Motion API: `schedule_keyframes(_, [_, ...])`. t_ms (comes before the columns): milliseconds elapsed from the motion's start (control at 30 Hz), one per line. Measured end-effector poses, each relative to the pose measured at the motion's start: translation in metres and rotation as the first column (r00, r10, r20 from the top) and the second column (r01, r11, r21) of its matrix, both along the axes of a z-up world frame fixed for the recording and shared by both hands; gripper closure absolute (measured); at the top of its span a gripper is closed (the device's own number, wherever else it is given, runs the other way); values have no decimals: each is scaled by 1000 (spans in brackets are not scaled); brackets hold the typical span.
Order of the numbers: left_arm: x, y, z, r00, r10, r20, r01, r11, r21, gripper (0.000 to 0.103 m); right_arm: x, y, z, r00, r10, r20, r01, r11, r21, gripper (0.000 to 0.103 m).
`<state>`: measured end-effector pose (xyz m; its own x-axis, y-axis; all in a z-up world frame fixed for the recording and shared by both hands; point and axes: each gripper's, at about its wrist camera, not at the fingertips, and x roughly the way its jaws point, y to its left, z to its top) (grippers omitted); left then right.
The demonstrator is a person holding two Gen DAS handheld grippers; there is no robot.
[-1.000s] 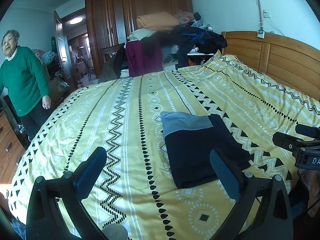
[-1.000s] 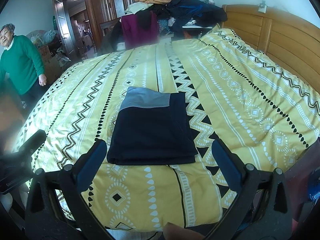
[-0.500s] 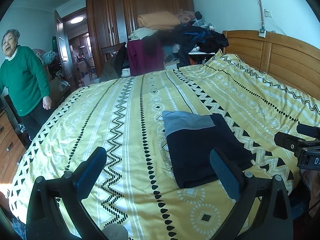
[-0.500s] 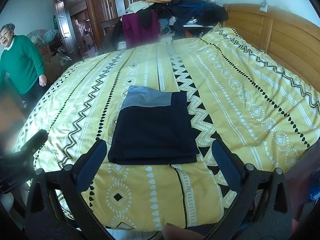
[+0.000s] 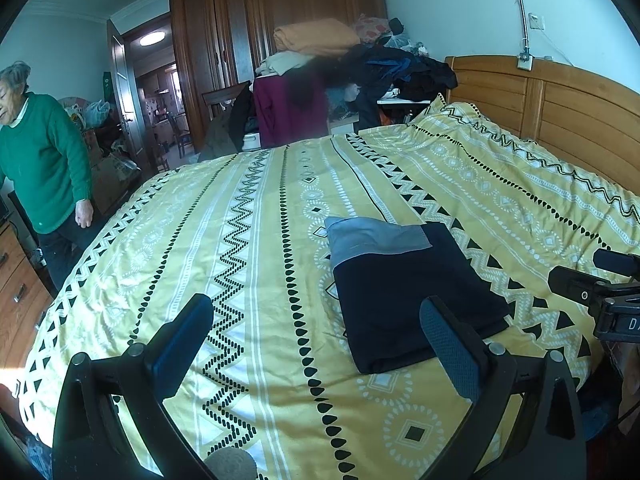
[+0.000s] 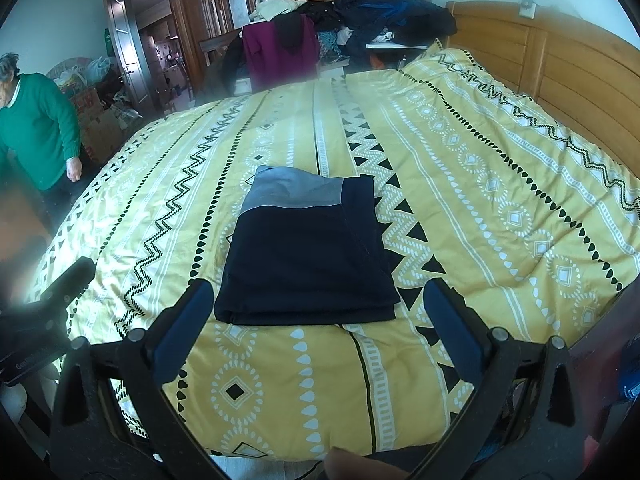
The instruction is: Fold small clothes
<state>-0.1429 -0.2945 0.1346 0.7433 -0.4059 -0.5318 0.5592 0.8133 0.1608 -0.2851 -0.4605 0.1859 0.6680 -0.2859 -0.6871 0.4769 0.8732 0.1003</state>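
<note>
**Both grippers wide apart and empty over a folded garment on the bed**

Your left gripper (image 5: 316, 344) is held above the near edge of the yellow patterned bedspread (image 5: 248, 240), its two blue-padded fingers (image 5: 184, 336) spread wide with nothing between them. In the left wrist view the folded dark navy garment (image 5: 404, 296) lies flat on the bedspread at about 2 o'clock from the gap between the fingers; the right finger's pad overlaps the garment's near right corner in the picture, though you cannot tell from this view whether it touches the cloth. The garment's far end carries a grey panel (image 5: 372, 238).

Your right gripper (image 6: 318, 312) is likewise open wide and holds nothing. From its camera the garment (image 6: 308, 256) sits squarely at 12 o'clock, its near folded edge just beyond the fingertips (image 6: 186, 322) and lying between them. The layered edges show stacked along that near side, and the grey panel (image 6: 294, 190) is at the far left corner. The left gripper's body shows as a dark blurred shape at 9 o'clock in this view.

A person in a green sweater (image 5: 44, 168) stands beside the bed at 10 o'clock. At 12 o'clock, beyond the bed, a heap of clothes and blankets (image 5: 344, 64) is piled in front of a dark wooden wardrobe (image 5: 248, 40). The wooden headboard (image 5: 560, 108) runs along the bed at 2 o'clock.
</note>
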Motion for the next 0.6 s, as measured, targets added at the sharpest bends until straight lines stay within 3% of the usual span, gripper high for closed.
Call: schedule_keyframes(600, [3,-11,0,1000,-17,11,17,1000,3,0,-1,-4,-1,1000,-9,5,9,1000,18,0])
